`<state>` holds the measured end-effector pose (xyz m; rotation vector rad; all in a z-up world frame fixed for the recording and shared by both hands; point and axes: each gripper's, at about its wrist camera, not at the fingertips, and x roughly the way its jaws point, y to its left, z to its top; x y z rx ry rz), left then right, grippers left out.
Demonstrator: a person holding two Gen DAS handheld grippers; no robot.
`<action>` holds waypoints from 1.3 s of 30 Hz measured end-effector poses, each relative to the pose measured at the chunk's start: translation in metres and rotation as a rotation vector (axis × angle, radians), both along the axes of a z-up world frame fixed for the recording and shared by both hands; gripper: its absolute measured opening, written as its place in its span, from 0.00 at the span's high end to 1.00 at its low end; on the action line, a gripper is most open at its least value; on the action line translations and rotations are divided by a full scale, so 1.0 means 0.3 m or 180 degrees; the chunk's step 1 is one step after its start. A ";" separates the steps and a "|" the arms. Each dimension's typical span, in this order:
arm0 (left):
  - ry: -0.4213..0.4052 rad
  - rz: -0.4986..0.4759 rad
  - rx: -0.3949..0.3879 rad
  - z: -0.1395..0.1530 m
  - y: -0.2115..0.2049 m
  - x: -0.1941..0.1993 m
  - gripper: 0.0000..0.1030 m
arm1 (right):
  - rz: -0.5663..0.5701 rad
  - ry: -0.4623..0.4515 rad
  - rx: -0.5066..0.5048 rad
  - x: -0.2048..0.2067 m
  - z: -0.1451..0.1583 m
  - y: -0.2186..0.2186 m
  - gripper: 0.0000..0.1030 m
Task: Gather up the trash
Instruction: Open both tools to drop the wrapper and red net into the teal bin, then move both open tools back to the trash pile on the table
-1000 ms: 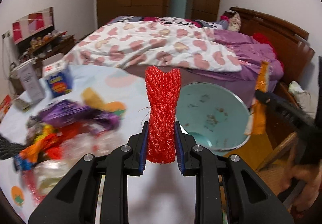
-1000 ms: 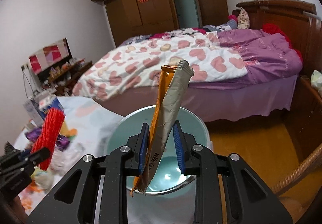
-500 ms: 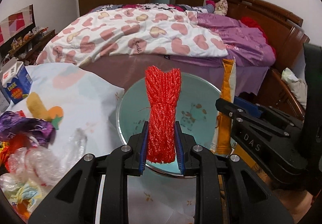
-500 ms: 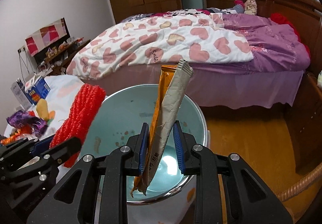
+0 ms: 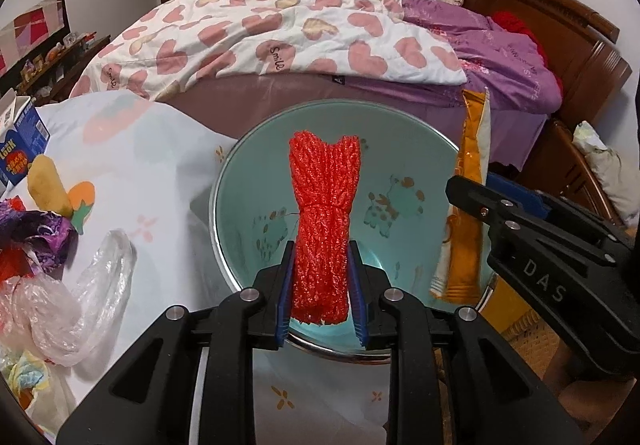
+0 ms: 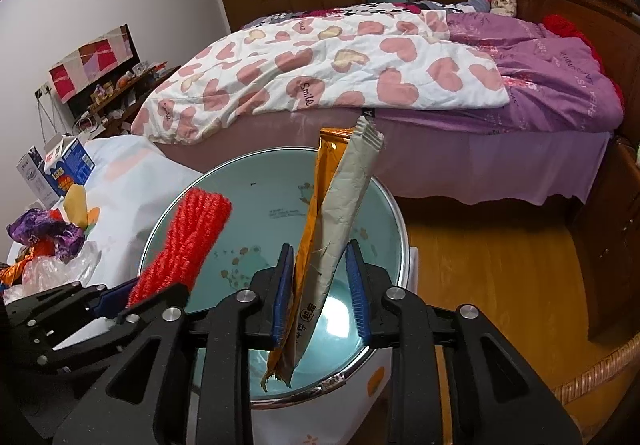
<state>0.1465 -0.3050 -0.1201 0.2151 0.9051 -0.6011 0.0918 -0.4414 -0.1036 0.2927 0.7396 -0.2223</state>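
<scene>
Over the teal basin (image 5: 400, 149), the left gripper (image 5: 320, 291), jaws just easing apart, barely pinches the red mesh bundle (image 5: 322, 213). The right gripper (image 6: 320, 291) has just widened, its orange wrapper (image 6: 320, 253) hanging loose. Released near the rim, the wrapper could tumble outside.

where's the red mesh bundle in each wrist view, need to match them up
Left wrist view: the red mesh bundle stands centre frame, upright between the left gripper pads, over the bowl.
Right wrist view: the same bundle is at lower left, tilted, sticking out of the left gripper.
Shared landmark: the teal bowl, with the heart-print quilt behind it.
</scene>
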 end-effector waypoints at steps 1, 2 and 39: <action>0.0020 0.0002 0.0008 -0.003 0.000 0.001 0.73 | -0.0024 -0.0014 0.0006 -0.006 0.005 0.000 0.57; 0.0035 0.0006 0.0002 -0.003 0.003 -0.001 0.72 | -0.0052 -0.0049 0.0018 -0.017 0.013 -0.003 0.52; -0.0539 0.0892 0.0137 0.192 0.628 -0.146 0.27 | -0.0319 -0.0610 -0.0095 -0.163 0.188 0.404 0.15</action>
